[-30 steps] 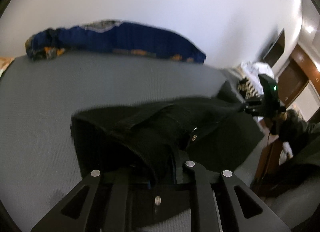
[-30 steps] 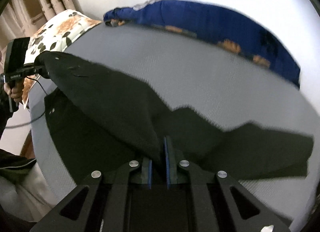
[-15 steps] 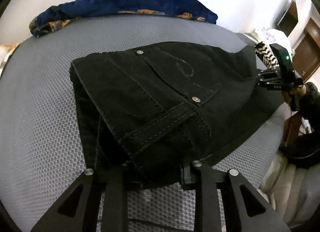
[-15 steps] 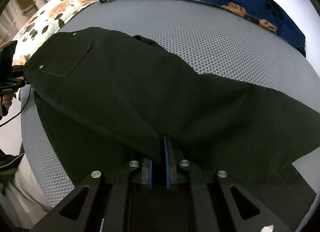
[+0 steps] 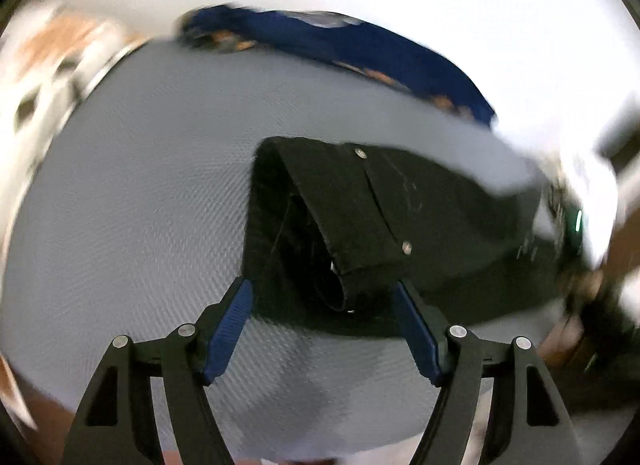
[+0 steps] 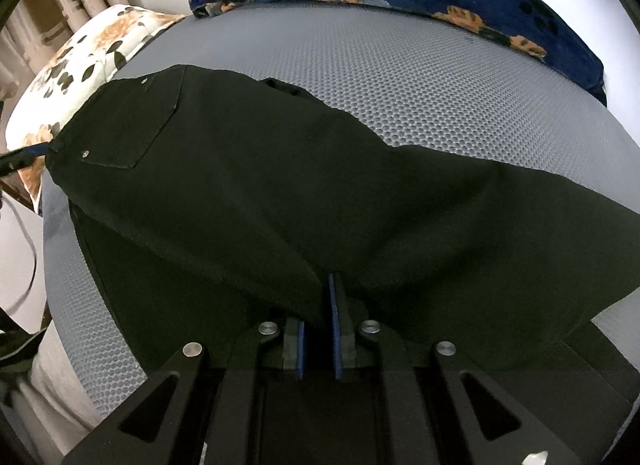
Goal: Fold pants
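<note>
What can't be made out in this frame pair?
- Left wrist view: motion blur smears the right edge, so the right gripper there shows only as a green light.
- Right wrist view: the black pants run off the right edge; the leg ends are cut off.
- Right wrist view: the pants cover the right fingers' tips.
- Right wrist view: the left gripper is cropped at the left edge.

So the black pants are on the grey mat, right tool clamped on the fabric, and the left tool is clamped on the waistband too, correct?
Not quite. The left wrist view shows the left tool opening, clear of the waistband. The rest holds: pants on the mat, right tool clamped on fabric.
</note>
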### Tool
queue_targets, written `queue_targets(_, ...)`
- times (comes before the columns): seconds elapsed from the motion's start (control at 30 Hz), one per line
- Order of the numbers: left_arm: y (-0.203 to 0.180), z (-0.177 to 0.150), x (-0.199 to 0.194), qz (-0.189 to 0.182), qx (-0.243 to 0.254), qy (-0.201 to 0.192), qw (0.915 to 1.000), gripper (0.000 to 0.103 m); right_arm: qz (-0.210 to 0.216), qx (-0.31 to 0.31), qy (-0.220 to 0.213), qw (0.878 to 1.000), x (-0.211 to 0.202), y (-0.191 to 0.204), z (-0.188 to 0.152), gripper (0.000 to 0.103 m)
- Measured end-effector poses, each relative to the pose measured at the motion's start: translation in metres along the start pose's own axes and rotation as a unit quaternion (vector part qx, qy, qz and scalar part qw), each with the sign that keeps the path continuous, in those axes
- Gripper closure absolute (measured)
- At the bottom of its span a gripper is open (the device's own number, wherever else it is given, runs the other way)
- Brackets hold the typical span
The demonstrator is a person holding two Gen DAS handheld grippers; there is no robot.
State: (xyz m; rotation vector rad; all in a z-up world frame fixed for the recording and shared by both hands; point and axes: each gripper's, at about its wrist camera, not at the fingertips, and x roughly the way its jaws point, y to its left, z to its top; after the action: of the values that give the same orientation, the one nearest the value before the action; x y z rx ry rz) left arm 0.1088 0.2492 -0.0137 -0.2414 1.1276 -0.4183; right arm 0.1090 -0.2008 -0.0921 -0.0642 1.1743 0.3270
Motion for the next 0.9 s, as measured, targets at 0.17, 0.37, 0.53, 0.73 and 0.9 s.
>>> queue_targets(0.17, 0.017, -0.017, 0.014, -0.061, -0.18, 0.026, 0.9815, 0.04, 0.001, -0.002, -0.008, 1.0, 0.0, 0.0, -0.002, 0.093)
queue_targets(0.37, 0.011, -0.027, 0.04, -0.068, -0.25, 0.027, 0.9656, 0.042, 0.005, -0.001, -0.017, 1.0, -0.002, -0.001, -0.005, 0.093)
queue_targets(0.53, 0.01, -0.02, 0.053, -0.078, -0.272, 0.012, 0.9591, 0.055, 0.006, -0.001, -0.022, 1.0, -0.002, -0.003, -0.007, 0.093)
queue_targets(0.73, -0.008, 0.0, 0.058, -0.073, -0.228, 0.01, 0.9709, 0.08, -0.003, 0.002, -0.024, 1.0, -0.005, 0.0, -0.006, 0.093)
queue_targets(0.9, -0.018, 0.027, 0.036, -0.083, -0.142, -0.002, 0.9864, 0.08, -0.027, -0.005, -0.041, 0.999, -0.025, 0.01, -0.008, 0.094)
